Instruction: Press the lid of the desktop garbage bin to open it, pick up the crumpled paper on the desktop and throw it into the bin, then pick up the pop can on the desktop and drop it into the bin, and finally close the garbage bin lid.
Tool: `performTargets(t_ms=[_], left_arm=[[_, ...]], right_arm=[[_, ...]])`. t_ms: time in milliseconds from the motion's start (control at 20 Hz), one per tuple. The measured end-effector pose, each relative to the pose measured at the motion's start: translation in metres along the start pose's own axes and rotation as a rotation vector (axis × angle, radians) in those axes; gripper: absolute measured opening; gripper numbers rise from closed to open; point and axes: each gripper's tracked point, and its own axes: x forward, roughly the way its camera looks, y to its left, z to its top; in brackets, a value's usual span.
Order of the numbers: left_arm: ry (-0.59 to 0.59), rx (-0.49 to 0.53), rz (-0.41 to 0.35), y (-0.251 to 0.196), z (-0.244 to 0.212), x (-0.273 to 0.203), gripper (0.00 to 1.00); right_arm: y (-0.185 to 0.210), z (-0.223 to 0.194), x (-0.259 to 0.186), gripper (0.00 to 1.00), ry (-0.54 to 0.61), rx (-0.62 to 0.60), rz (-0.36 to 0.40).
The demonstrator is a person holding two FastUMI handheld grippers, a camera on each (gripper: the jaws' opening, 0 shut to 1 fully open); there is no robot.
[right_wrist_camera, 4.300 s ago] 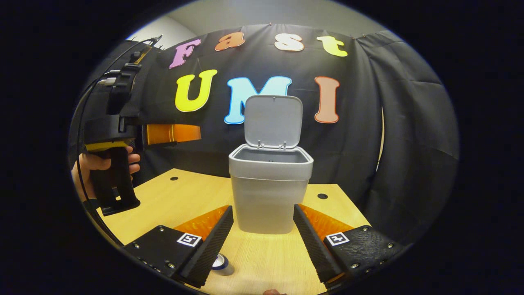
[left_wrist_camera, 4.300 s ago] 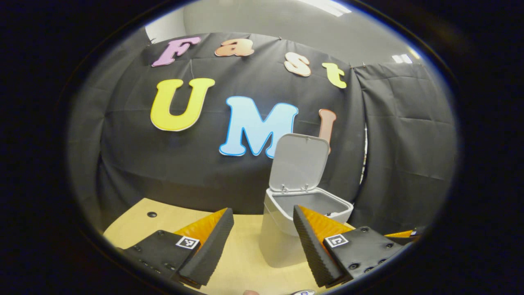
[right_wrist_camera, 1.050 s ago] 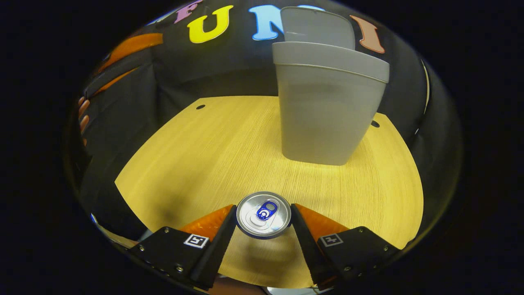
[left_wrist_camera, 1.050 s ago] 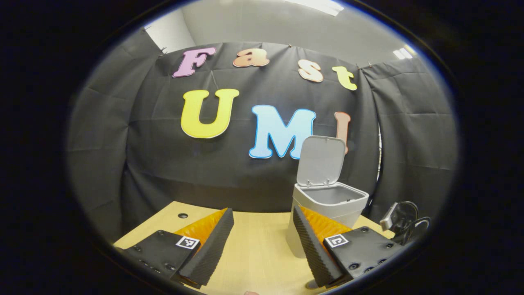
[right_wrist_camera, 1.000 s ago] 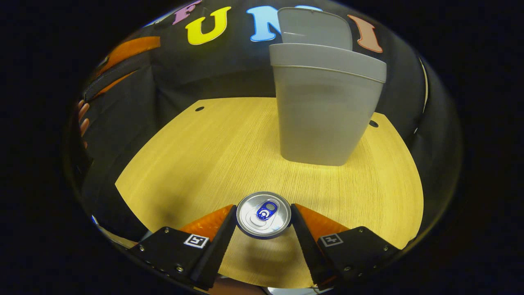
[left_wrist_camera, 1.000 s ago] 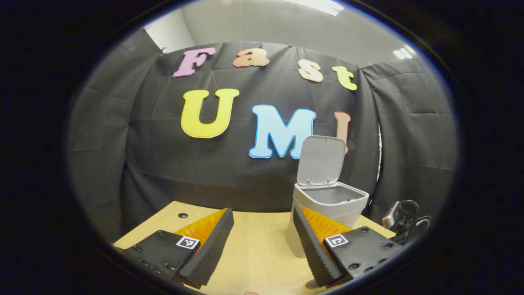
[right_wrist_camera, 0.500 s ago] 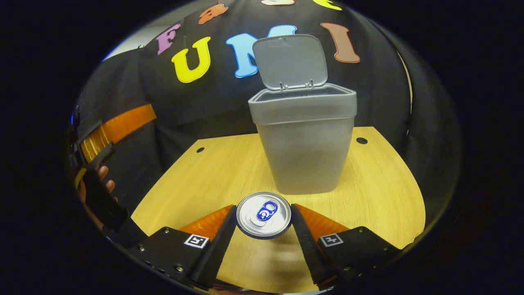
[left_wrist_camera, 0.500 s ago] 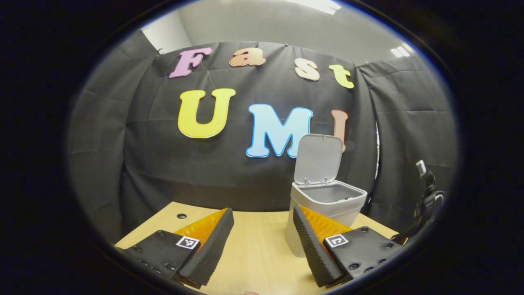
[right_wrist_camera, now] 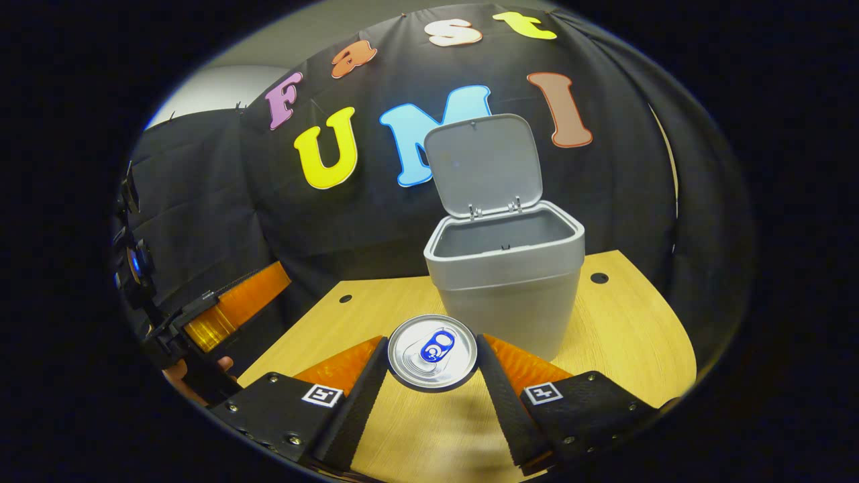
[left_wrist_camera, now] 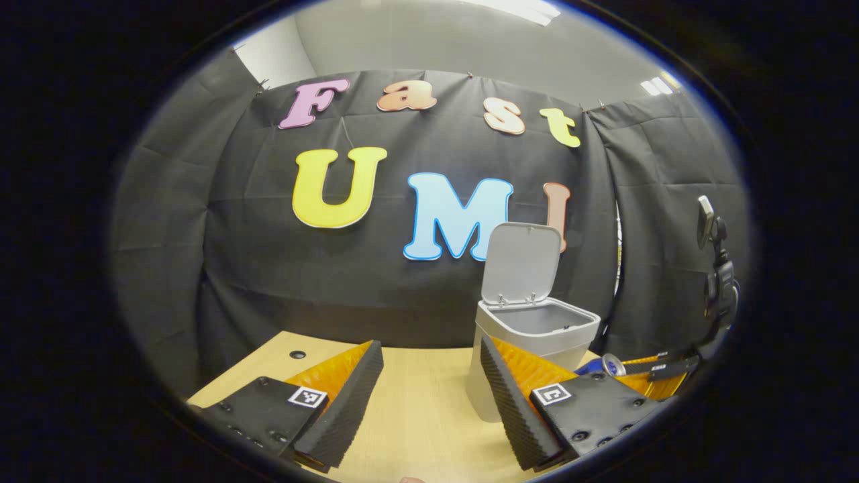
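My right hand-held gripper (right_wrist_camera: 431,359) holds the pop can (right_wrist_camera: 432,351) by its sides; I judge it light, slippery and easily dented.

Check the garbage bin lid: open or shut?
Open. The lid stands up behind the garbage bin, whose inside shows in both views.

In the right gripper view, the silver pop can with a blue tab (right_wrist_camera: 433,351) shows its top alone; its body is hidden. The open grey plastic bin (right_wrist_camera: 504,282) hides its contents. The left gripper (right_wrist_camera: 201,322) is cut off at the left edge.
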Motion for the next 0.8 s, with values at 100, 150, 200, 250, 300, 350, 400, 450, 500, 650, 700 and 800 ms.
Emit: performTargets(t_ms=[100,150,200,250,300,350,400,450,500,650,700,800], left_arm=[[-0.002,0.001,0.000,-0.002,0.001,-0.002,0.96],[-0.002,0.002,0.001,-0.002,0.000,-0.002,0.96],[-0.003,0.003,0.002,-0.001,0.001,-0.002,0.96],[-0.002,0.003,0.004,-0.001,0.001,-0.003,0.96],[0.001,0.004,0.008,0.001,0.000,-0.003,0.95],[0.002,0.005,0.012,0.001,0.000,-0.003,0.96],[0.001,0.005,0.016,0.003,0.000,-0.004,0.96],[0.000,0.006,0.022,0.004,0.001,-0.005,0.96],[-0.001,0.008,0.028,0.007,0.001,-0.005,0.96],[-0.003,0.019,0.040,0.010,0.003,-0.004,0.95],[-0.005,0.021,0.042,0.010,0.003,-0.005,0.96],[-0.008,0.022,0.045,0.010,0.005,-0.006,0.96]], right_arm=[[0.004,0.018,0.000,0.83,-0.040,-0.014,0.015],[0.006,0.025,0.002,0.83,-0.058,-0.024,0.021],[0.006,0.033,0.003,0.83,-0.072,-0.037,0.022],[0.007,0.040,0.005,0.83,-0.088,-0.048,0.026],[0.009,0.046,0.006,0.83,-0.096,-0.056,0.030],[0.009,0.051,0.007,0.83,-0.107,-0.061,0.027],[0.007,0.057,0.009,0.83,-0.121,-0.066,0.026],[0.010,0.064,0.010,0.83,-0.136,-0.066,0.029],[0.010,0.071,0.012,0.83,-0.152,-0.063,0.030],[0.004,0.097,0.022,0.83,-0.200,-0.069,0.010],[0.001,0.105,0.025,0.83,-0.216,-0.074,0.000],[-0.005,0.120,0.031,0.83,-0.254,-0.082,-0.024]])
